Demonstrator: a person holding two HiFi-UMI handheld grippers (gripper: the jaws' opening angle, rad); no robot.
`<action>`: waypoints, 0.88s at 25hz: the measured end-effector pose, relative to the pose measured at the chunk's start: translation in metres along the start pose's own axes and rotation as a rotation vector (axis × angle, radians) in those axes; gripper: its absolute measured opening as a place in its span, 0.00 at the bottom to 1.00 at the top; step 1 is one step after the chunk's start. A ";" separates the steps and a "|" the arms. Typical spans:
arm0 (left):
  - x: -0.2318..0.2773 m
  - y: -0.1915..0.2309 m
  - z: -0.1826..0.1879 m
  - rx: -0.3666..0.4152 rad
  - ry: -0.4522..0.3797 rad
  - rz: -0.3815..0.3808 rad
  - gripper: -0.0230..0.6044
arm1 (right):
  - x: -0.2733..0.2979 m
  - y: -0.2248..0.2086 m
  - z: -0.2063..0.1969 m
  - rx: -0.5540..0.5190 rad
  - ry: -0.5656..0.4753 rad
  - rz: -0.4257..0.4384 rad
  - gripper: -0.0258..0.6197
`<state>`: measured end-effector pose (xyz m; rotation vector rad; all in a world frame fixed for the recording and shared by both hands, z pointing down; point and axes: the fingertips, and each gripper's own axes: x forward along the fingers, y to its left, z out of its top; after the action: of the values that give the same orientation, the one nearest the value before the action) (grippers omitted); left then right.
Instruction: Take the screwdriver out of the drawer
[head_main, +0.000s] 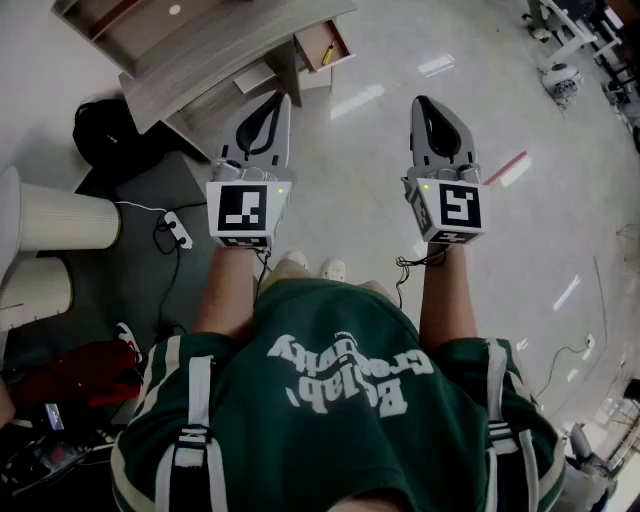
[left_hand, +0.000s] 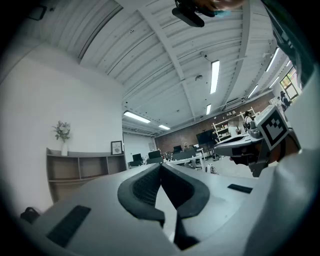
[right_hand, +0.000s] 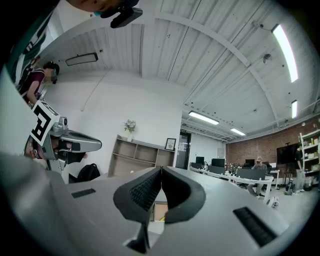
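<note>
**Both claws shut and empty, screwdriver in open drawer**

Left claw (head_main: 278, 104) and right claw (head_main: 424, 105) are level, side by side above the floor (head_main: 360, 200). On each, the pads are pressed together with nothing between them. The drawer (head_main: 318, 38) of the grey table (head_main: 200, 70) stands open at 1 o'clock of the left claw, clear of it. The screwdriver (head_main: 327, 53), yellow handle, lies inside the drawer. A black backpack (head_main: 105, 130) sits at 9 o'clock of the left claw.

A green white-lettered shirt (head_main: 335, 385); grey left hand-held gripper (head_main: 284, 99) and right hand-held gripper (head_main: 421, 101) with black-and-white markings.
</note>
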<state>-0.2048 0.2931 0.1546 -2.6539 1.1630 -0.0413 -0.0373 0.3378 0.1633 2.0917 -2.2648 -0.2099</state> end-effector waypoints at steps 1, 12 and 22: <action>0.002 0.003 0.000 0.000 0.000 -0.002 0.07 | 0.003 0.000 0.001 -0.004 -0.001 -0.004 0.09; -0.001 -0.001 -0.006 -0.028 0.014 -0.005 0.07 | -0.005 -0.001 0.003 0.024 -0.007 -0.014 0.09; -0.003 -0.015 0.001 -0.034 0.014 -0.025 0.07 | -0.018 -0.012 -0.002 0.015 -0.018 -0.034 0.09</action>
<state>-0.1958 0.3048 0.1574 -2.7021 1.1449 -0.0444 -0.0232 0.3549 0.1648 2.1454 -2.2495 -0.2144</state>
